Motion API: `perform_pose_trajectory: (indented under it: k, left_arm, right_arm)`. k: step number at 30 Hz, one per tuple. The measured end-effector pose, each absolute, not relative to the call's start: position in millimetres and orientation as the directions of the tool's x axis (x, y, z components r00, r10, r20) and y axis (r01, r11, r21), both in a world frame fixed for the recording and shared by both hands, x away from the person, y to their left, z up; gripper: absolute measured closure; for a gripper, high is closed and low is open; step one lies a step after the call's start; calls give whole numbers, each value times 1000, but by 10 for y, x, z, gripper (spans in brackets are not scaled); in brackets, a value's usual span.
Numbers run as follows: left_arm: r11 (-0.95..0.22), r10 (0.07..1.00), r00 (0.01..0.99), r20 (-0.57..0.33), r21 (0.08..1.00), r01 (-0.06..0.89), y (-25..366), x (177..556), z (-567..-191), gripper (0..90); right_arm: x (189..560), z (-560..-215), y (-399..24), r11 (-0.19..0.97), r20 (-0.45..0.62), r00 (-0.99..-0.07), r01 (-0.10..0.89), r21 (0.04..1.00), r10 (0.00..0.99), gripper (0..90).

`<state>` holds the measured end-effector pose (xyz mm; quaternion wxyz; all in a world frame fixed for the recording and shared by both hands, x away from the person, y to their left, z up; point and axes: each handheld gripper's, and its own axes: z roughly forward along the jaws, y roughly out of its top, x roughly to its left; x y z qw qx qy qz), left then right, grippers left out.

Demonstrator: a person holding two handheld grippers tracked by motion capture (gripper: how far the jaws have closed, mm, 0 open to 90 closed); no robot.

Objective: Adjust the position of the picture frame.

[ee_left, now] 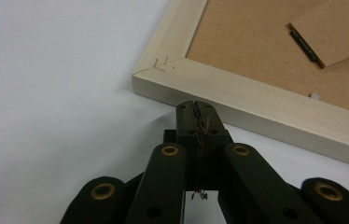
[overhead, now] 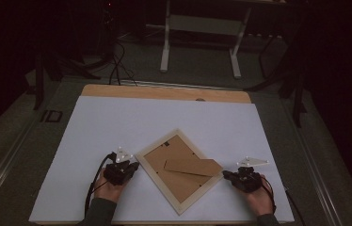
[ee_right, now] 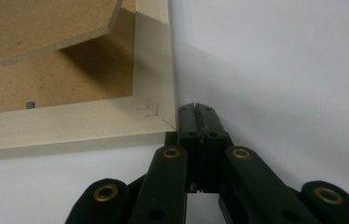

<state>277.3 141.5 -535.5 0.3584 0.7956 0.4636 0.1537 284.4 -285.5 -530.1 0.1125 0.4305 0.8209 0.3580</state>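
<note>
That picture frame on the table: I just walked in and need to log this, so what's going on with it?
A person holds a claw in each hand at a pale wooden picture frame lying face down, brown backing board up, on the white table sheet. The left claw is shut, its tip at the frame's left corner; the right claw is shut at the right corner. Neither grips the frame. The brown stand flap lies across the backing.

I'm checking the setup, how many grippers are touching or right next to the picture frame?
2. The left gripper sits shut at the picture frame's left corner; the right gripper sits shut at its right corner. Whether either actually touches cannot be told.
</note>
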Motion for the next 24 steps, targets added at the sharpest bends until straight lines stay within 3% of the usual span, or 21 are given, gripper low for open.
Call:
perform_pose_trajectory:
  k: [24]
  left_arm:
    - [-340,846,531,-58,708,619,1284,2747,-5374,900]
  right_arm:
    - [2843,-5306,-2752,386,135,-619,629,675,774,900]
